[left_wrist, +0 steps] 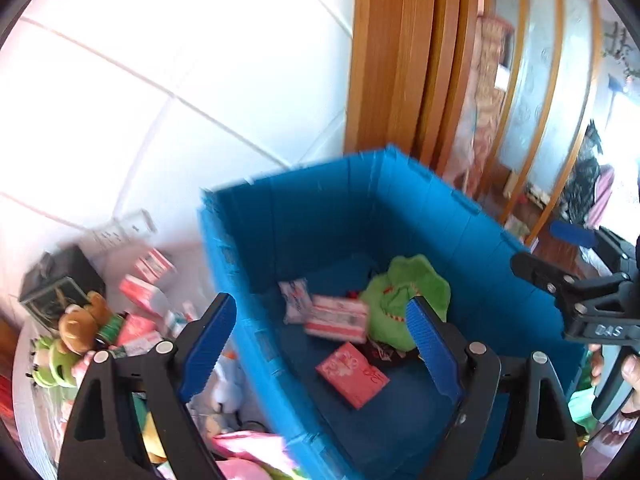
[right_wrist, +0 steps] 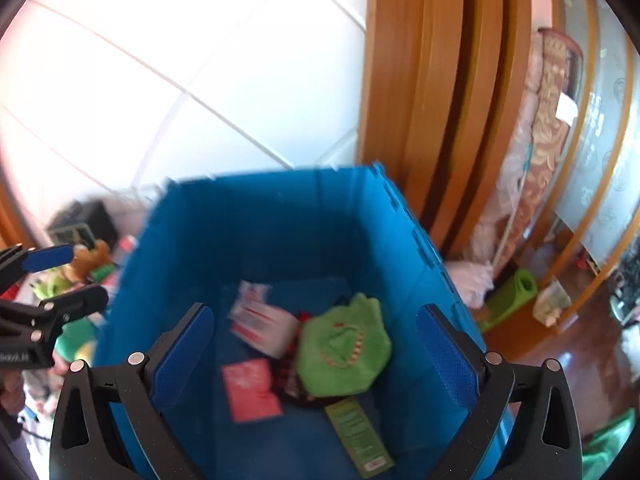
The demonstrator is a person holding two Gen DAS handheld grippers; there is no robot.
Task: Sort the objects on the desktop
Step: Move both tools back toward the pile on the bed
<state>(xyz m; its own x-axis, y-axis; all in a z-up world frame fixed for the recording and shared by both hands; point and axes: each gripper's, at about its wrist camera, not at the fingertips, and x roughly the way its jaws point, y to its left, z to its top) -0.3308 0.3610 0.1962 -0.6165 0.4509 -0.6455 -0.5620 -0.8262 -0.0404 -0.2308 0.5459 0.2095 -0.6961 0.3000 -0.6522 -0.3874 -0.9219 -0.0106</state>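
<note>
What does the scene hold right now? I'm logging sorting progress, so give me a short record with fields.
container: deep blue plastic bin
in bin: green plush toy, flat red card packet, long green box, pink-and-white striped packet
still outside: brown plush bear and pink boxes, left of the bin
left tongs: open, empty
right tongs: open, empty, above the bin

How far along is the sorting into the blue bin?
Partway. Done: the blue bin already holds a green plush, a red packet, a pink-and-white box and a green box. In hand: nothing; the left gripper and right gripper are both open and empty. Left: a brown bear, pink boxes and other toys beside the bin.
</note>
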